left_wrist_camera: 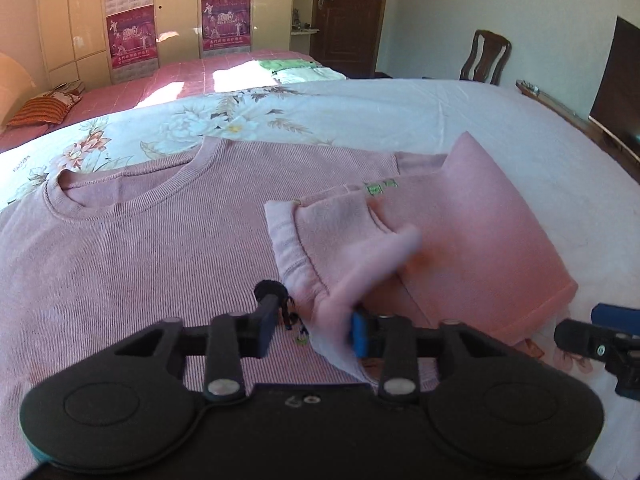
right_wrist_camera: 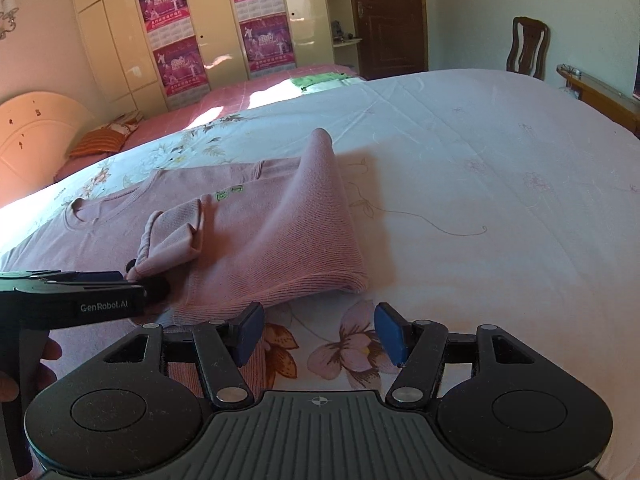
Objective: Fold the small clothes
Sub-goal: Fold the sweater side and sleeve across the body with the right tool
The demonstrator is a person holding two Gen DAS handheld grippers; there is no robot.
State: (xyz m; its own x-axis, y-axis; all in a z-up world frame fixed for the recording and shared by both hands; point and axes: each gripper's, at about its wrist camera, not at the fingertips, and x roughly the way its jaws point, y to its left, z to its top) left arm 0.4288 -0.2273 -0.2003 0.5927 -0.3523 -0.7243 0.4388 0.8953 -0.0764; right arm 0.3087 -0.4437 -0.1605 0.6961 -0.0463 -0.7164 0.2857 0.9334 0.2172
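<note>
Pink sweater point(left_wrist_camera: 152, 240) cuff point(left_wrist_camera: 332, 304) between left gripper point(left_wrist_camera: 316, 320) pads; right gripper point(right_wrist_camera: 320, 334) wide, empty.

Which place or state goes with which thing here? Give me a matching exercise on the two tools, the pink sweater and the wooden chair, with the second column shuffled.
1 left tool
2 right tool
3 pink sweater
4 wooden chair

A open and empty, above the floral bedcover
B against the far wall
C shut on the sleeve
D spread on the bed, one side folded over

Pairs: 1-C, 2-A, 3-D, 4-B
</note>
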